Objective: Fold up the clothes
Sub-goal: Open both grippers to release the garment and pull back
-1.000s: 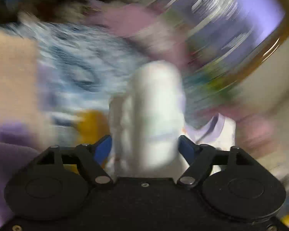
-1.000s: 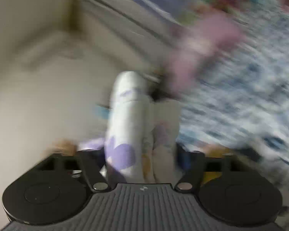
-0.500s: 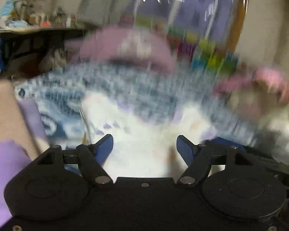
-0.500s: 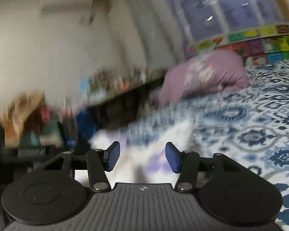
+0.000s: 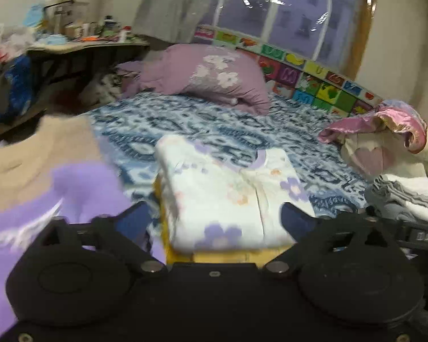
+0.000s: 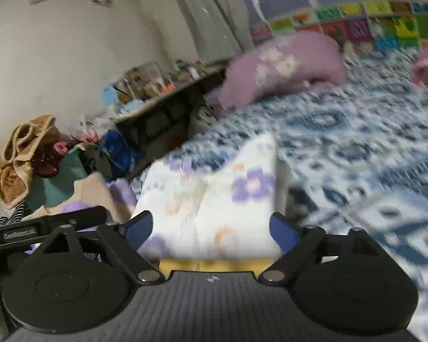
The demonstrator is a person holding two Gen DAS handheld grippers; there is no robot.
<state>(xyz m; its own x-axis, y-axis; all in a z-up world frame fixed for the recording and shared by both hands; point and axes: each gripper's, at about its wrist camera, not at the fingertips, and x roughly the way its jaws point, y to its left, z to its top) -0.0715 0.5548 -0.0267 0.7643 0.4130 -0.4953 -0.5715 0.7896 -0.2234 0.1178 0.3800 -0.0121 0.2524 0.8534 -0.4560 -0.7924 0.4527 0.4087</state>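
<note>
The left gripper (image 5: 214, 222) points forward and somewhat down, its two blue-padded fingers (image 5: 134, 222) spread wide; its jaws have just been opening and the pads press on nothing. The right gripper (image 6: 211, 232) is angled down much the same, blue fingers (image 6: 282, 232) wide apart, jaws likewise just opened and gripping nothing. The two grippers sit side by side: part of the right one's black body shows at the right edge of the left wrist view.

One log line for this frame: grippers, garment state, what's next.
left gripper: open, jaws just widened, empty | right gripper: open, just widened, empty | floral garment: folded, lying on bed | next: probably unfolded pile
</note>
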